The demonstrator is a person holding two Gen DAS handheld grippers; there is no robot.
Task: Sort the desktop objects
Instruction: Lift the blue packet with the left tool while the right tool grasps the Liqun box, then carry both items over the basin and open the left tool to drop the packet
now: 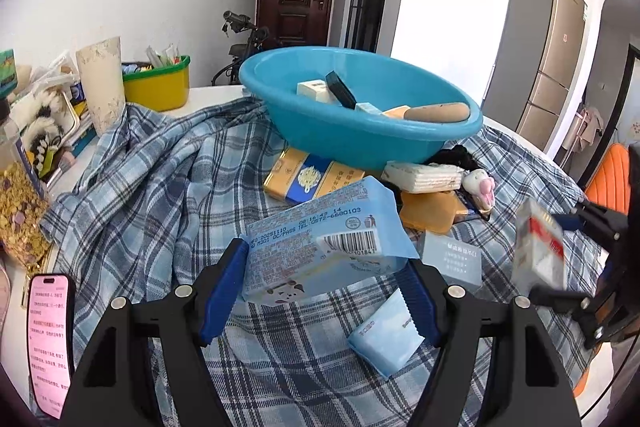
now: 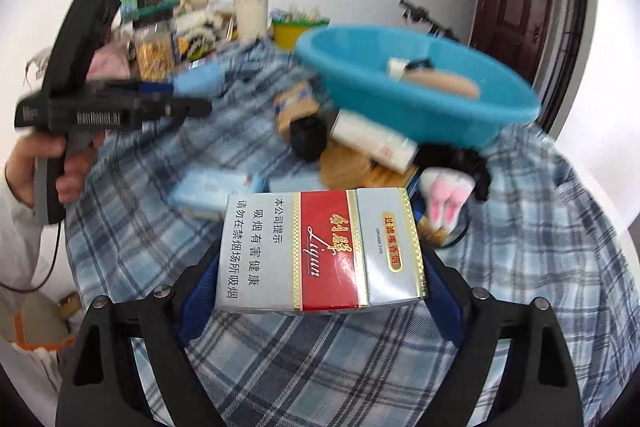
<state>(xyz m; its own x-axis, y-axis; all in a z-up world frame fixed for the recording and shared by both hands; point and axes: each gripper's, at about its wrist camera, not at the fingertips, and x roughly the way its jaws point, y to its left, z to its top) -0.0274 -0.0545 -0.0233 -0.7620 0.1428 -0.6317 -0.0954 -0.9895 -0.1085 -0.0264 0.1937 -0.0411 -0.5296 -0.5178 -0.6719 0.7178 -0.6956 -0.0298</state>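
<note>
Holding both items clear of the plaid cloth [image 1: 160, 195], ready for the blue basin [image 1: 360, 131] at the far side: left hand-held gripper [image 1: 320, 287] is clamped on a tissue pack [image 1: 320, 247], right hand-held gripper [image 2: 320, 291] pinches a Liqun cigarette pack [image 2: 320, 251]

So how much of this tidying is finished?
Partly done. A few small boxes and a wooden-handled tool already lie in the blue basin. In hand: the left claw grips a blue tissue pack, the right claw a cigarette pack. Left on the plaid cloth: a gold box, small packets, a plush toy.
</note>
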